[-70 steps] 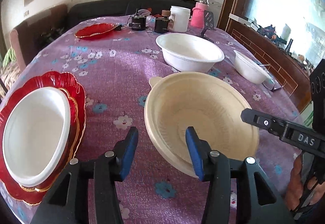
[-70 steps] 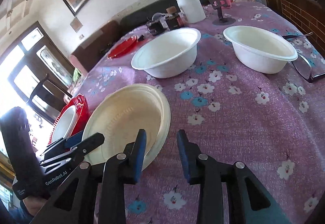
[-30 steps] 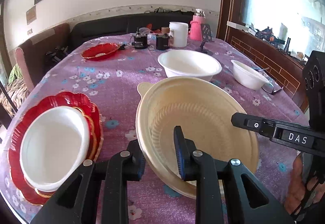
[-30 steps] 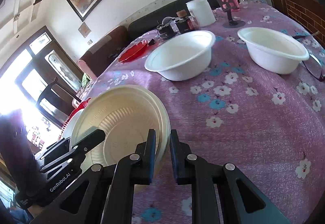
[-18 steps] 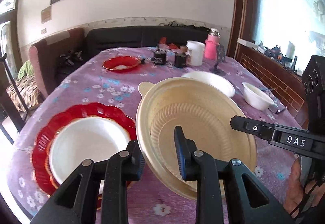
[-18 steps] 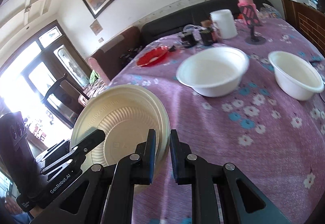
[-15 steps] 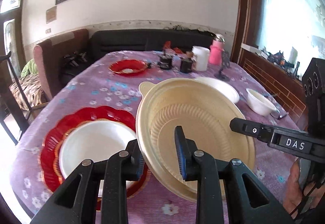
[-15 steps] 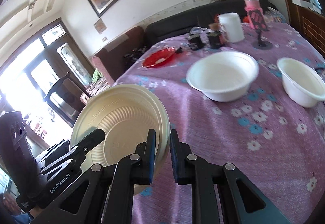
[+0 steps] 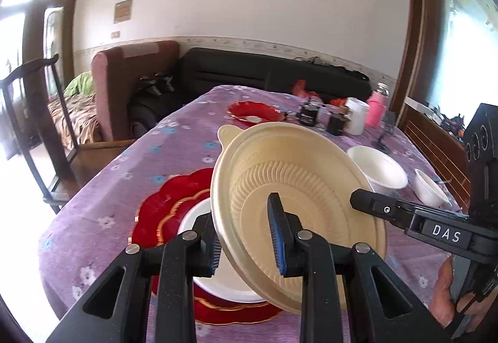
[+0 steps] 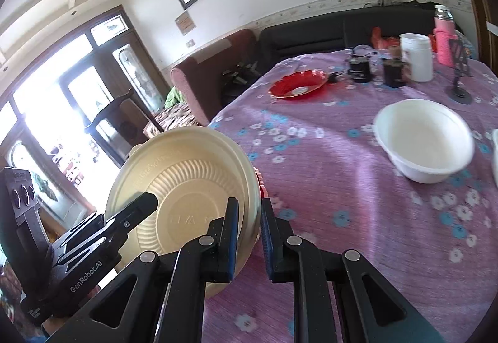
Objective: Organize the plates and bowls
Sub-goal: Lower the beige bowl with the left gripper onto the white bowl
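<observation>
Both the left gripper (image 9: 246, 238) and the right gripper (image 10: 249, 237) pinched the cream ribbed bowl's (image 9: 298, 206) rim; it needed levelling before lowering onto the white plate (image 9: 199, 218).

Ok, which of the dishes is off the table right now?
The beige ribbed bowl, gripped at opposite rims by the left tool and right tool, tilted above the red plate; the others rest on the cloth.
</observation>
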A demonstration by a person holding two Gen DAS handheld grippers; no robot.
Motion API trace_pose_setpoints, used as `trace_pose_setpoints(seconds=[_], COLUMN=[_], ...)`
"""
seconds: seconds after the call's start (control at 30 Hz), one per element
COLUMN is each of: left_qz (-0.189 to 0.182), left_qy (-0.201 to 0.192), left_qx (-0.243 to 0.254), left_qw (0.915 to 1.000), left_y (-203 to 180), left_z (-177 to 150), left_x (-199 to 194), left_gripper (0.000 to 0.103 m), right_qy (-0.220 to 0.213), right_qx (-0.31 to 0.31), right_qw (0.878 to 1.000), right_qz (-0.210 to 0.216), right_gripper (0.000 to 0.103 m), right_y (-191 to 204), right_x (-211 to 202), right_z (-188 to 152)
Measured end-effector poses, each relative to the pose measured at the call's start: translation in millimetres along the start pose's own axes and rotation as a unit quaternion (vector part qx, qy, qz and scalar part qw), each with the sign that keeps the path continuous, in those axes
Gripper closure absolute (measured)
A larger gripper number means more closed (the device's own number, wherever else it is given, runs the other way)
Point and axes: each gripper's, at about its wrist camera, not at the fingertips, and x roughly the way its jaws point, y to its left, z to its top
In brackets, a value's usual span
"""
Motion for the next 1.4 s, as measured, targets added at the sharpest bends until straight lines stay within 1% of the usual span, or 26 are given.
trace_pose_setpoints(seconds=[0.23,0.57,0.77,0.97,1.23,1.4], left_qz=[0.018,0.027,0.023,0.020,0.022,0.026], left_qy=[0.009,0.031,0.046,0.053,0.060,0.061], left_qx=[-0.023,-0.040,-0.045,-0.044,-0.041,-0.041], left_qw=[0.9995,0.9983,0.9977,0.9975,0.9971,0.9970], left_y=[22.7,38.1,39.5,37.8,36.8,37.2], left_z=[-2.7,-8.6,-11.8,-14.5,-19.6,-21.2], left_x=[6.8,25.4,33.1,38.1,41.6,43.2], left_gripper=[0.078,0.078,0.078,0.078,0.078,0.078], right_qy=[0.022,0.044,0.048,0.037,0.040,0.034], right_qx=[-0.008,-0.007,0.001,-0.005,0.001,-0.003], right_qw=[1.000,0.999,0.999,0.999,0.999,0.999], right_qz=[0.001,-0.001,0.000,-0.006,-0.008,-0.013], right_gripper=[0.087,0.087,0.087,0.087,0.087,0.087], right_y=[14.1,13.1,8.8,9.6,7.3,8.1], right_x=[32.7,60.0,62.1,55.8,56.3,55.6], right_z=[2.4,-0.1,-1.9,-1.8,-6.4,-6.5])
